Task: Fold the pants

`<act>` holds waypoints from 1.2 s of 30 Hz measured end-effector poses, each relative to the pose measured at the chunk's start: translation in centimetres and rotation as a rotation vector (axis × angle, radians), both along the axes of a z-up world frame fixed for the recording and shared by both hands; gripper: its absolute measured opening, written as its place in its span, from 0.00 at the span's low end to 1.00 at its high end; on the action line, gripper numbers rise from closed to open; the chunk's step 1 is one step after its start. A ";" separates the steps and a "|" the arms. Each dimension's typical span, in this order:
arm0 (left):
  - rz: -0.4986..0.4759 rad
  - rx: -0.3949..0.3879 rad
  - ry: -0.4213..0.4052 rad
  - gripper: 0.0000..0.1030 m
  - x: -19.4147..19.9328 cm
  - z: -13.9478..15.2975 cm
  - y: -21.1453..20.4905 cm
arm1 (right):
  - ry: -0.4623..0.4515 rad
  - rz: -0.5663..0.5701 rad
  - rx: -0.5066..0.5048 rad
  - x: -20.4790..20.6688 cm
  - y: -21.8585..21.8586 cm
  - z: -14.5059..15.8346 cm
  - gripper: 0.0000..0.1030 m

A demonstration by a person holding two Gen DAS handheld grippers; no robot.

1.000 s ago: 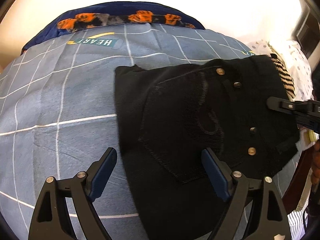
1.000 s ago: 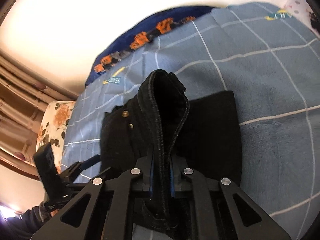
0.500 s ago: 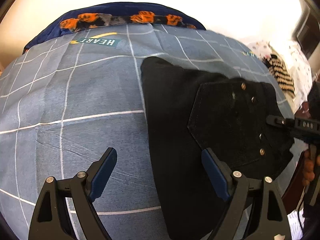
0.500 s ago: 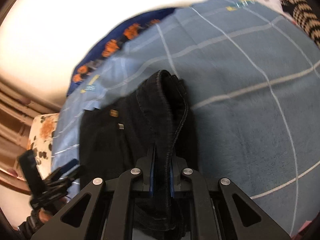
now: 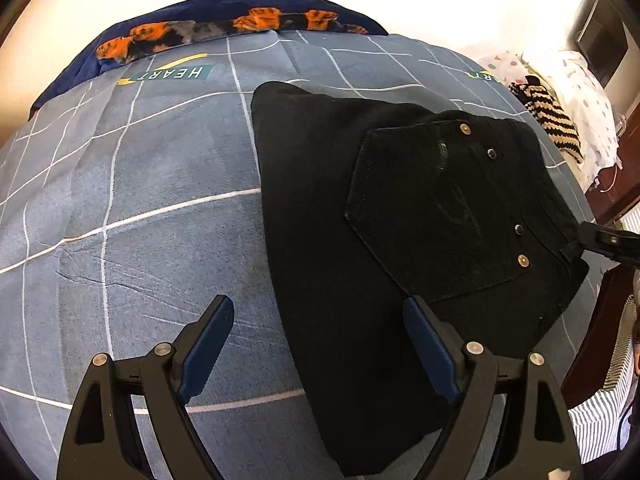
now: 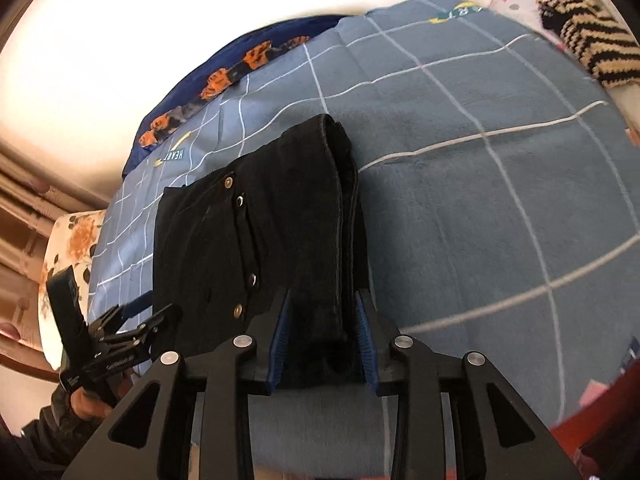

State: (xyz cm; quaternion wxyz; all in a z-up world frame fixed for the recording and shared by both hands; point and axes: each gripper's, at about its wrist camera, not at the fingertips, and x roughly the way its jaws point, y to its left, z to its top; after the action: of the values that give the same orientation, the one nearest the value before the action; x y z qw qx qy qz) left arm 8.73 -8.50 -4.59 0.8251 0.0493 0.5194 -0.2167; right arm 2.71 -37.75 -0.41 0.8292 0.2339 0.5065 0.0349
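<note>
Black pants (image 5: 392, 232) lie folded flat on the blue checked blanket (image 5: 140, 208), back pocket and rivets up. My left gripper (image 5: 320, 344) is open and empty, hovering over the pants' near left edge. In the right wrist view the pants (image 6: 280, 224) lie ahead, their waistband edge between the fingers of my right gripper (image 6: 322, 332), whose jaws stand apart around the fabric and no longer pinch it. The left gripper (image 6: 132, 332) shows at the lower left there, and the right gripper's tip (image 5: 600, 240) at the pants' right edge.
A navy and orange patterned cover (image 5: 224, 28) lies along the blanket's far edge. A striped knit garment (image 5: 548, 116) rests on white spotted bedding at the right. A floral pillow (image 6: 76, 240) lies at the left. The bed's near edge drops off at the right.
The right gripper has lowered the raised waistband onto the bed and opened its jaws. The pants now lie flat. The left gripper stayed open and shifted slightly.
</note>
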 end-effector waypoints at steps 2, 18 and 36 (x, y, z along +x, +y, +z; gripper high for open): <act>0.002 -0.004 0.004 0.81 -0.1 0.0 0.1 | -0.021 0.014 0.053 -0.6 -0.1 0.5 0.32; -0.065 -0.026 -0.006 0.81 -1.4 0.2 -0.4 | -0.061 0.018 0.077 -1.7 0.1 2.4 0.11; -0.073 -0.055 -0.008 0.79 -1.3 1.2 -0.3 | 0.058 0.004 -0.118 -2.0 0.7 -0.7 0.33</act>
State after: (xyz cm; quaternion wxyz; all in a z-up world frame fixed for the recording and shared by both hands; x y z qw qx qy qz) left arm 7.48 -8.80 -3.38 0.8197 0.0465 0.5078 -0.2608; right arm 0.71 -37.06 -1.08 0.8263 0.1845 0.5321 0.0001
